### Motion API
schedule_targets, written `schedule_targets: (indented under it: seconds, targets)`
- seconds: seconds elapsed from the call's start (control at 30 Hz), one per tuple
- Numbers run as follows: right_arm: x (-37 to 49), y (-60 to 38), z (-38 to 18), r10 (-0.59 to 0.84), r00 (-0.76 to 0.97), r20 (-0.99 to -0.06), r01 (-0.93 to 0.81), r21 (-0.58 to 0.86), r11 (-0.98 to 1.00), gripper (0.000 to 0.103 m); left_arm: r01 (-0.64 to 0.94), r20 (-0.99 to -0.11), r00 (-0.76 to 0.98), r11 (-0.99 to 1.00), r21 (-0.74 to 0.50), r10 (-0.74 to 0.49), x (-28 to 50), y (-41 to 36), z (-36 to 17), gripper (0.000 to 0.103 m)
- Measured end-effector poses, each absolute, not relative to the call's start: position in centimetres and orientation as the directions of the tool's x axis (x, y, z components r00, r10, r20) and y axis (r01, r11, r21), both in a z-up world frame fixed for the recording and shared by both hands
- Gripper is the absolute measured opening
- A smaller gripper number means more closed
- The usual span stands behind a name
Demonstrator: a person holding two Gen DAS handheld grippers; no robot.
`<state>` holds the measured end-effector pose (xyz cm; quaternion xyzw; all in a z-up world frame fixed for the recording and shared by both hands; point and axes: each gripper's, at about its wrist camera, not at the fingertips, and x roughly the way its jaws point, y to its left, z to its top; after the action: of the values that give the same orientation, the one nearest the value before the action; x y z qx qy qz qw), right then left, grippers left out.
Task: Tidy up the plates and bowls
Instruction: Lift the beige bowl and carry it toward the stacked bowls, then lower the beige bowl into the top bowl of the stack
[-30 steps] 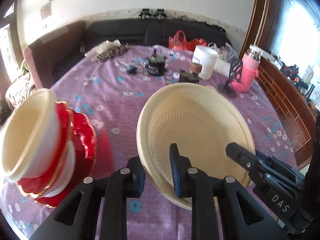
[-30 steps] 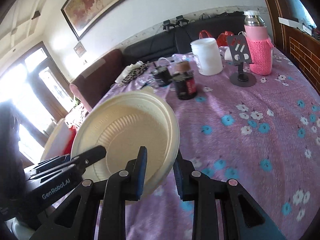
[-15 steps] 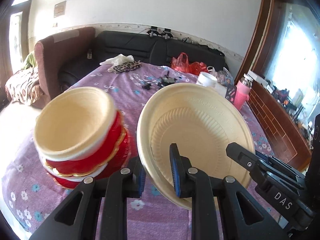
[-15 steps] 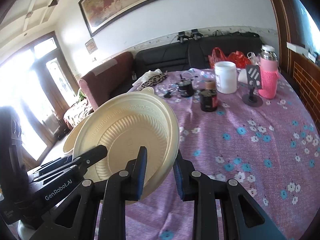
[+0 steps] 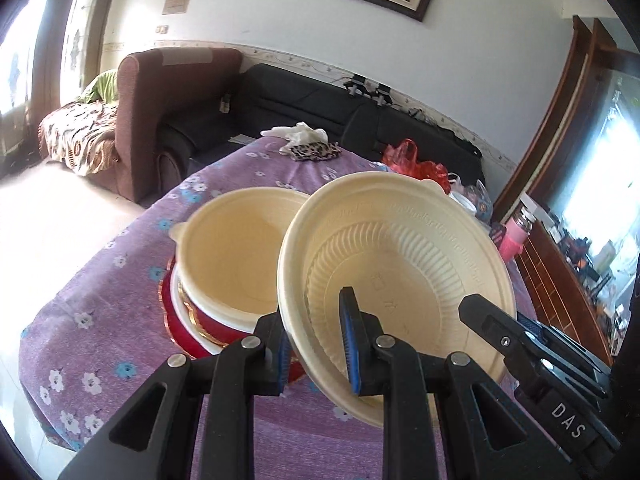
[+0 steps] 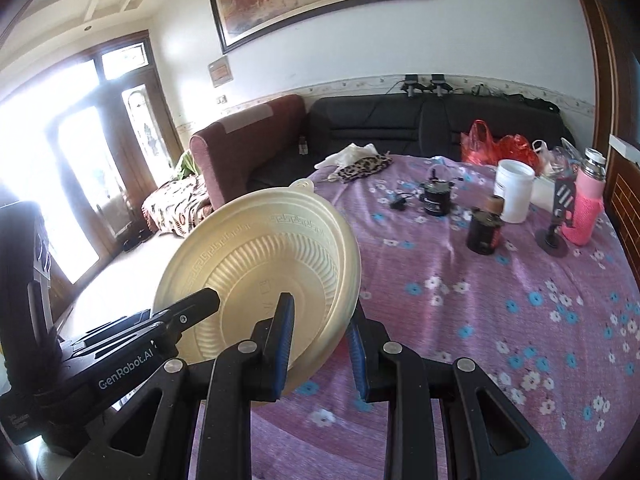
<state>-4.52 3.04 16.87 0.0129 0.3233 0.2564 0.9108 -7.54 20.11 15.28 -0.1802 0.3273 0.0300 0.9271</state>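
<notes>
While both grippers pinch opposite edges of the cream plate (image 5: 400, 280), it hangs tilted above the purple-clothed surface (image 6: 500, 320). The left gripper (image 5: 316, 344) clamps its near-left rim, the right gripper (image 6: 320, 336) its right rim. Just beside it, left, a cream bowl (image 5: 232, 256) tops a red-and-white stack (image 5: 188, 320).

Left wrist view: rides behind the left tool (image 5: 314, 344), angled down and very close on the cream plate (image 5: 400, 264), facing the black sofa (image 5: 304, 108) beyond the counter (image 5: 120, 264).
Right wrist view: behind the right tool (image 6: 320, 344), same downward tilt, plate (image 6: 260, 276) at its left, sofa (image 6: 400, 120) ahead.
Shared: plate, counter (image 6: 500, 300), sofa, each other's tool.
</notes>
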Motion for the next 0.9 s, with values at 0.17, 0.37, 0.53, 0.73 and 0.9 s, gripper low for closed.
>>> schedule_targets:
  seconds: [0.17,0.37,0.53,0.73,0.9]
  targets:
    - [-4.2,6.0,17.4,0.481,0.651,-0.587,-0.487,0.163,0.858,0.028,-0.21,-0.606,0.794,0.92,-0.33,-0.036,-7.8,22.5,15.3,0.021]
    - [-3.7,8.7,17.7,0.474,0.65,-0.594,-0.508,0.124,0.852,0.028,-0.252,-0.607,0.795,0.91,-0.329,0.0,-7.6,24.8,15.1,0.021]
    - [-3.0,10.5,17.4,0.457,0.649,-0.608,-0.515,0.091,0.852,0.028,-0.28,-0.61,0.792,0.909,-0.307,0.038,-7.0,26.0,15.1,0.021]
    - [-2.0,12.0,17.6,0.443,0.654,-0.614,-0.516,0.067,0.854,0.028,-0.286,-0.621,0.782,0.919,-0.272,0.06,-5.8,26.8,15.3,0.021]
    - [-0.7,13.0,18.0,0.439,0.647,-0.623,-0.515,0.067,0.854,0.028,-0.288,-0.626,0.775,0.929,-0.232,0.084,-4.3,27.5,15.6,0.021]
